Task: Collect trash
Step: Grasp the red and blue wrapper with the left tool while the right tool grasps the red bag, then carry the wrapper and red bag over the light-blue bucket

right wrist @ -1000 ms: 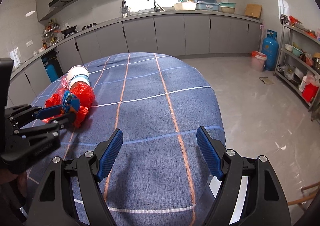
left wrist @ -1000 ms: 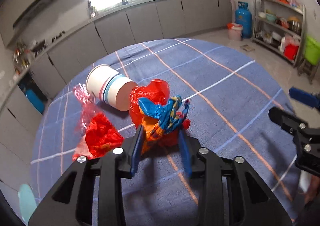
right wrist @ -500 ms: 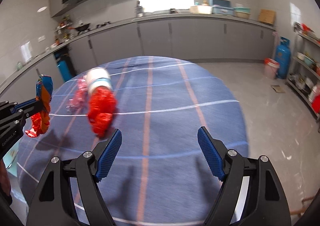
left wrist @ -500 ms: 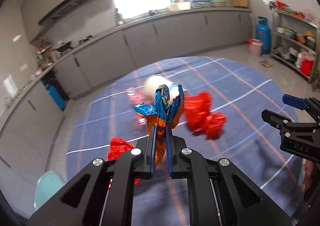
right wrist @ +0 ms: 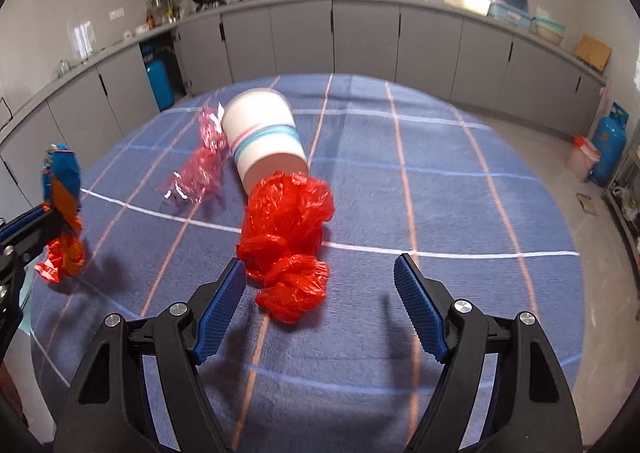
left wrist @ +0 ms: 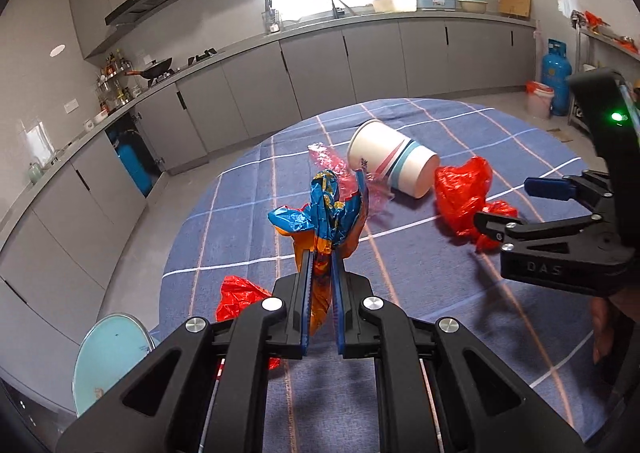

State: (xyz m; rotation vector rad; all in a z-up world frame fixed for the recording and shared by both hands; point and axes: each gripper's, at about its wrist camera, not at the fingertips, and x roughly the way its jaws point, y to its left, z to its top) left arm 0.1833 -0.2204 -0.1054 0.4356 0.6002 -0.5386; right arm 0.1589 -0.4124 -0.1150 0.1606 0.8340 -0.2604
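Trash lies scattered on a round tabletop [right wrist: 460, 189] under a blue checked cloth. The left tongs [left wrist: 320, 253] are clamped on a crumpled blue and orange wrapper [left wrist: 326, 213], which sticks up from between the two blue pads and hangs clear of the cloth; in the right wrist view the same wrapper [right wrist: 62, 181] shows at the far left edge, with orange and red folds trailing below the pads. The right tongs [right wrist: 320, 285] stand wide apart with nothing pressed between them, held above the cloth and pointing down at a bunched red plastic bag [right wrist: 288, 237]. The near end of that bag sits between the two pads in this view, close to the left pad, though whether it touches is unclear. A white paper cup [right wrist: 262, 133] with pink and teal bands lies on its side just behind the bag, its base against the red plastic. A clear pink wrapper [right wrist: 200, 169] lies beside the cup on its left. In the left wrist view another piece of red plastic [left wrist: 236, 299] lies near the tabletop's edge, partly hidden by the left tongs, and a pale blue round stool [left wrist: 110, 357] stands on the floor beyond that edge.
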